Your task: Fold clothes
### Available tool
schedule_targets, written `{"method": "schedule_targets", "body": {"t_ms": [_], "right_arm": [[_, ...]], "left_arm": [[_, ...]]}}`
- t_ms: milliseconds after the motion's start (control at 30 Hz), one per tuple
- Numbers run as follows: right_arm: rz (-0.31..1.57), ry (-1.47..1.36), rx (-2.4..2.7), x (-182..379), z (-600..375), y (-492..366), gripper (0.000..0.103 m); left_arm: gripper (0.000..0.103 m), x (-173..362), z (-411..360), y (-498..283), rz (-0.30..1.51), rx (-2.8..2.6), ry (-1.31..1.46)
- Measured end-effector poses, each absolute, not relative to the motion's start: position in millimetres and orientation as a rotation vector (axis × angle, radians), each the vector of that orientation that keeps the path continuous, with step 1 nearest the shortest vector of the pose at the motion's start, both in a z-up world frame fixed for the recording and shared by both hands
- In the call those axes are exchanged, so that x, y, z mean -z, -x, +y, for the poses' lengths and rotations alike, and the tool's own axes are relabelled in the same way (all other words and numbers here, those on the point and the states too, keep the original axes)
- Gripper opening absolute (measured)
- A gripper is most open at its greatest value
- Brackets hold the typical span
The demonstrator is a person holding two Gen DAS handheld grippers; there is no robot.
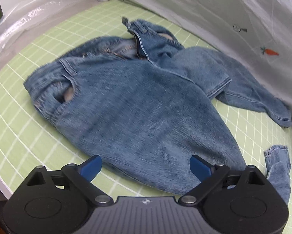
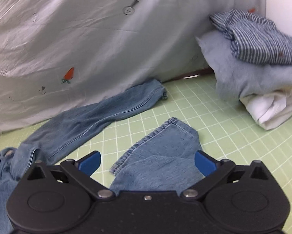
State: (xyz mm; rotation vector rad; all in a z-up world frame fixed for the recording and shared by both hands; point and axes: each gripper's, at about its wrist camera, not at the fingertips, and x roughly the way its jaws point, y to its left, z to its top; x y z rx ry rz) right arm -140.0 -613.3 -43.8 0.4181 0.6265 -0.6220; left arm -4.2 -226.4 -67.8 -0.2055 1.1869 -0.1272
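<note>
A pair of blue jeans point(image 1: 138, 105) lies crumpled on the green grid mat point(image 1: 19, 136), waistband and open fly at the far left, legs running right. My left gripper point(image 1: 146, 165) is open and empty, hovering over the near thigh. In the right wrist view one jeans leg point(image 2: 99, 117) stretches along the white sheet and the other leg's hem end point(image 2: 163, 150) lies just ahead of my right gripper point(image 2: 147, 161), which is open and empty above it.
A white sheet with small printed carrots point(image 2: 87, 44) drapes along the mat's far side. A stack of folded clothes point(image 2: 263, 74), striped on top, pale blue and white below, stands at the right. Clear plastic point(image 1: 28, 19) lies at the far left.
</note>
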Motion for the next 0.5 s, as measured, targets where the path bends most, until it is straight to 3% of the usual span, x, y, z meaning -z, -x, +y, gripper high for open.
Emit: {"method": "schedule_targets", "body": {"t_ms": [300,500], "right_arm": [[0.841,-0.467,0.711,100.6,-712.6,99.3,0.103],[0.913,-0.490,0.689,134.4,-753.3,67.9,0.095]], "left_arm": [[0.097,106.4,-258.1,-29.6,1.327,0.061,0.139],[0.097,121.3,-270.7,-40.2,1.384,0.033,0.073]]}}
